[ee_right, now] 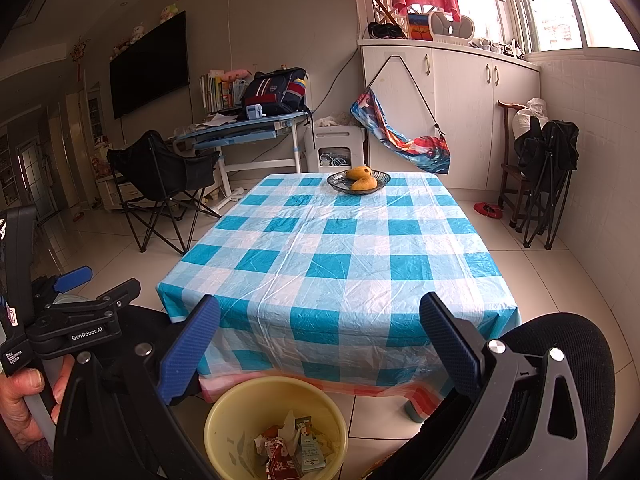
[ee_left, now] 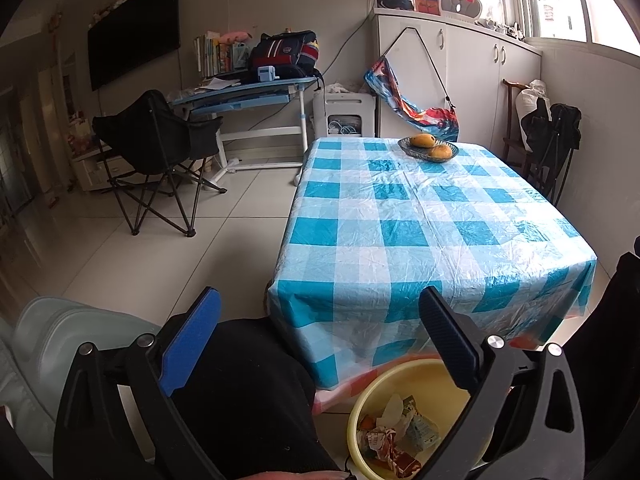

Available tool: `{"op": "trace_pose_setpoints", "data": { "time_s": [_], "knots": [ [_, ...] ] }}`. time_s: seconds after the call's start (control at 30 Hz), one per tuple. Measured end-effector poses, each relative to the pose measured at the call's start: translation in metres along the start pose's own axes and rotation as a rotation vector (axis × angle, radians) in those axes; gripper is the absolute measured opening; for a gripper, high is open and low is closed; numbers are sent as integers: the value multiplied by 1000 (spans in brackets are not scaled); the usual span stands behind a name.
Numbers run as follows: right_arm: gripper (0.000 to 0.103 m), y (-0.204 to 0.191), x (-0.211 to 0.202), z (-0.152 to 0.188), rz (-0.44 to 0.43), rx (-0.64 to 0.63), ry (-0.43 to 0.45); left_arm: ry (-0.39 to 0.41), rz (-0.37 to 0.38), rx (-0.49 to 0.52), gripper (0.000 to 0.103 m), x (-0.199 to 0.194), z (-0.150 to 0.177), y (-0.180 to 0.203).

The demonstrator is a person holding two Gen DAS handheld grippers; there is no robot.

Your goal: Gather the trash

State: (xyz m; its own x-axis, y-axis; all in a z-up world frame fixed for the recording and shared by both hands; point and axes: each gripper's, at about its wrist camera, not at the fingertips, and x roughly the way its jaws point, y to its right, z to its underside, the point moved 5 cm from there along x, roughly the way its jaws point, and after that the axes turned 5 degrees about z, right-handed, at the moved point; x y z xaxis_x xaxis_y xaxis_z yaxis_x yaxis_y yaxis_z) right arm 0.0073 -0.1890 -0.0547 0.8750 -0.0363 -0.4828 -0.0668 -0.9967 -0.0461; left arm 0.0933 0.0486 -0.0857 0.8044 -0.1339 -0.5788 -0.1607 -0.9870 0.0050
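Jaws spread, empty, both grippers | yellow bin below table near edge

Readable text: one brand mark and one partly legible label

White letters reading "GenRobot.AI" stand on the black body of the left gripper, seen at the left edge of the right wrist view. Below them, small white print on its handle seems to read "Data Acquisition System". Print on the wrappers inside the yellow bin is too small to read.
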Motion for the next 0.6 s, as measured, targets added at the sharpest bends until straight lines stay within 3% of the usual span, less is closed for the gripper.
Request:
{"op": "trace_pose_setpoints", "data": {
  "time_s": [0.23, 0.43, 0.6],
  "knots": [
    [96, 0, 0, 0, 0, 0, -1, 12, 70, -52, 96, -2, 1, -4],
    [96, 2, 1, 4, 1, -7, -4, 45, 34, 68, 96, -11, 0, 18],
    [96, 4, 3, 1, -28, 7, -19, -21, 33, 64, 96, -11, -7, 18]
  ]
}}
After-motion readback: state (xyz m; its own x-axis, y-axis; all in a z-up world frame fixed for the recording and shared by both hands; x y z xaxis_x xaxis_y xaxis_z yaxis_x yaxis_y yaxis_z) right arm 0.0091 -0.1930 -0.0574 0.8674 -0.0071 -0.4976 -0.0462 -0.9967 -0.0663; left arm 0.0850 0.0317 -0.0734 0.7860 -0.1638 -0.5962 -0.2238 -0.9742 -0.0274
